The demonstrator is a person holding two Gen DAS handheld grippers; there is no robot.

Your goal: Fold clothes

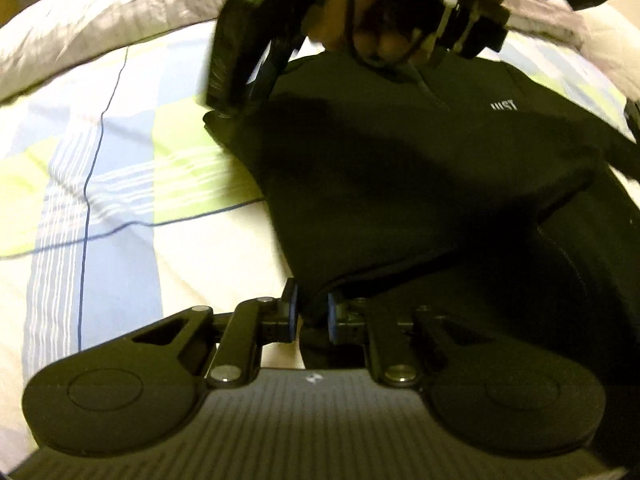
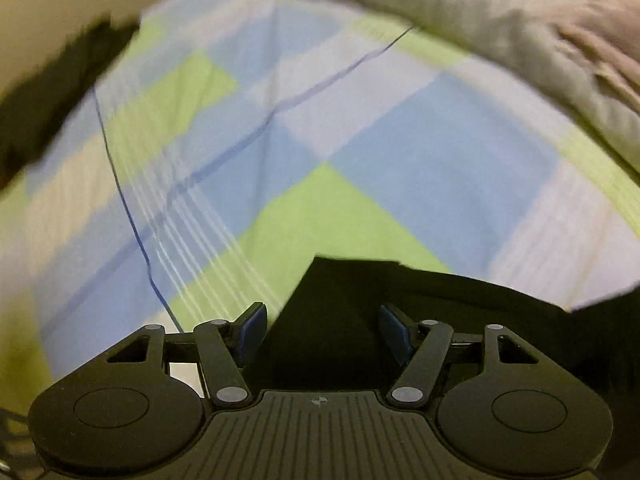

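Observation:
A black zip-up garment (image 1: 420, 168) with white lettering lies spread on the bed. My left gripper (image 1: 312, 312) is shut on its near edge, with a fold of black cloth pinched between the blue pads (image 1: 291, 312). In the left wrist view a hand holds my right gripper (image 1: 230, 110) pointing down at the garment's far left corner. Seen from the right wrist, that corner (image 2: 340, 300) lies between the spread blue pads (image 2: 254, 332) of the right gripper (image 2: 324, 332). The pads stand apart and do not press on the cloth.
The bed sheet (image 1: 120, 152) is checked in blue, green and white. A rumpled grey duvet (image 1: 120, 12) is bunched along the far side, duvet (image 2: 520, 20). A blurred dark shape (image 2: 52, 100) sits at the upper left of the right wrist view.

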